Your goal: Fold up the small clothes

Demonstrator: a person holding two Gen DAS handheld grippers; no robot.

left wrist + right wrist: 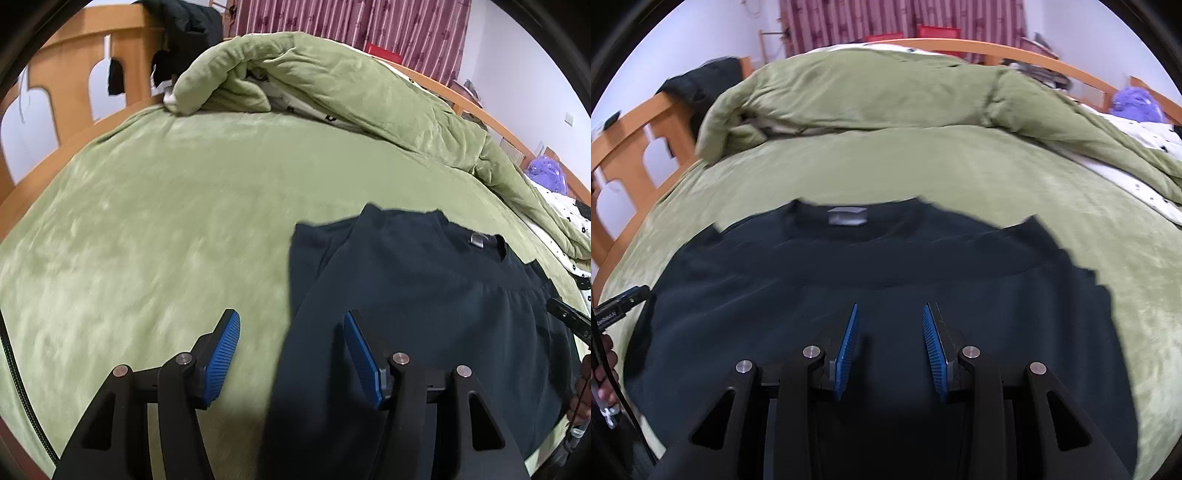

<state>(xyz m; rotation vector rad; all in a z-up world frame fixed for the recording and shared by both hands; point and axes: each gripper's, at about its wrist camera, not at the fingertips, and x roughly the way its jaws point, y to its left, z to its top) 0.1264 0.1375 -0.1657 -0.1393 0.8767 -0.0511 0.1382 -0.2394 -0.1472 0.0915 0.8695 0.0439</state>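
Observation:
A dark navy sweatshirt (pixel 871 273) lies flat on the green bed cover (pixel 997 173), collar away from me, with a grey neck label (pixel 847 217). It also shows in the left wrist view (pixel 424 291), its left part folded inward. My left gripper (pixel 291 321) is open and empty, hovering over the shirt's left edge. My right gripper (pixel 890 312) is open and empty above the middle of the shirt. The left gripper's body shows at the left edge of the right wrist view (pixel 622 302).
A bunched green duvet (pixel 332 77) lies across the far side of the bed. A wooden bed rail (pixel 74 74) runs along the left with dark clothes draped on it (pixel 184 22). A purple plush (pixel 1136 101) and a white spotted sheet (pixel 1145 136) lie at the right.

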